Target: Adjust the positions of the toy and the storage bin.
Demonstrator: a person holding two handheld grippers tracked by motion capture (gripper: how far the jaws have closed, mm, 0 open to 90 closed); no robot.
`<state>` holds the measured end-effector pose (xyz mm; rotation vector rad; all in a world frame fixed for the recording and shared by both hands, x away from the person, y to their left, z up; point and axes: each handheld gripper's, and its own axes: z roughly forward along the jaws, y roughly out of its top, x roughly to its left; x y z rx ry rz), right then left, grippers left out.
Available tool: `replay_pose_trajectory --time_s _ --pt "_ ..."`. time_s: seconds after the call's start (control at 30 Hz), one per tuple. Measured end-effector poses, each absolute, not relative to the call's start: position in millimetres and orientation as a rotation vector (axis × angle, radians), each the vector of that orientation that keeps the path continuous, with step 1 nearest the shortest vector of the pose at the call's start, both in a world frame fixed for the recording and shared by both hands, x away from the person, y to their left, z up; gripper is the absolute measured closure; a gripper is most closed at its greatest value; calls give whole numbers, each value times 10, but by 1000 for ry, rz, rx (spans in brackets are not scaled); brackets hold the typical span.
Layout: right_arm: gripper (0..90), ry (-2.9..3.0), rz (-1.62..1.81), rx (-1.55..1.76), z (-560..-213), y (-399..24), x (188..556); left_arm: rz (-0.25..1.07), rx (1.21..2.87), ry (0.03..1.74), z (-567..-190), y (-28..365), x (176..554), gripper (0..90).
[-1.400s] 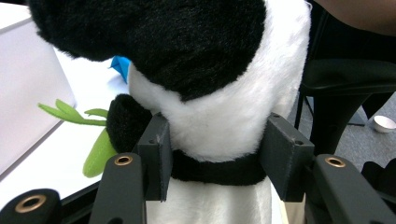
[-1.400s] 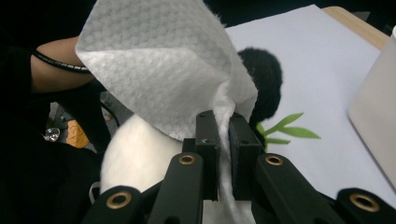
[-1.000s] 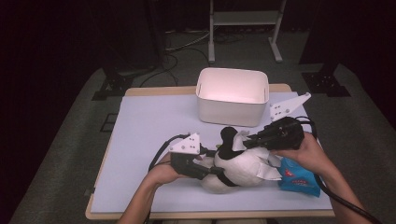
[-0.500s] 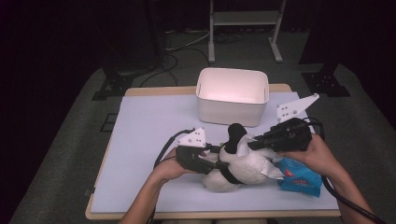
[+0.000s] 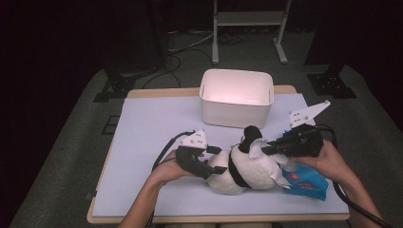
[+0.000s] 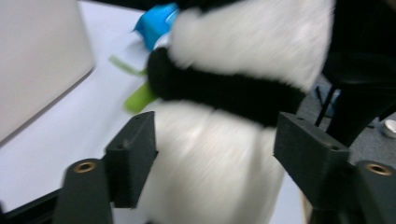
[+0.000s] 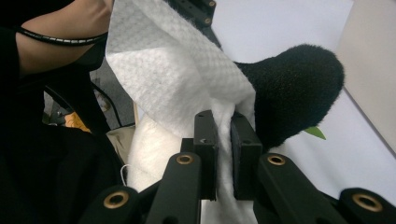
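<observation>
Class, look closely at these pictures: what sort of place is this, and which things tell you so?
Probably a lab or studio set up for recording: a lone pale-topped table in a darkened room, black cables on the grey floor, and a metal stand behind.

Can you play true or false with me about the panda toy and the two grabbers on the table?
1. The right gripper pinches a white wipe. True.
2. The panda toy sits inside the white bin. False: it lies on the table in front of the bin.
3. The left gripper squeezes the panda tight. False: its jaws have just been opening and stand apart on either side of the panda's body.
4. A blue packet lies by the panda, under the right hand. True.
</observation>
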<state>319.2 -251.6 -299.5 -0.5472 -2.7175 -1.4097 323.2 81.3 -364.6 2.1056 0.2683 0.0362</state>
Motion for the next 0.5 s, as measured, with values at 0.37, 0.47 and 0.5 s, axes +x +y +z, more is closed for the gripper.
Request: replay_pose_trajectory --time_s 0.37,0.47,0.5 --pt "830 -2727 -1370 -523 -3048 -2521 3168 -63 2103 308 -3891 927 3370 197" --pt "832 -2720 -1368 -546 -3088 -2551 3184 -86 2102 294 -3930 892 3385 195" --pt "832 -2715 -1368 -552 -3107 -2564 3193 -91 2116 275 -3949 854 3371 196"
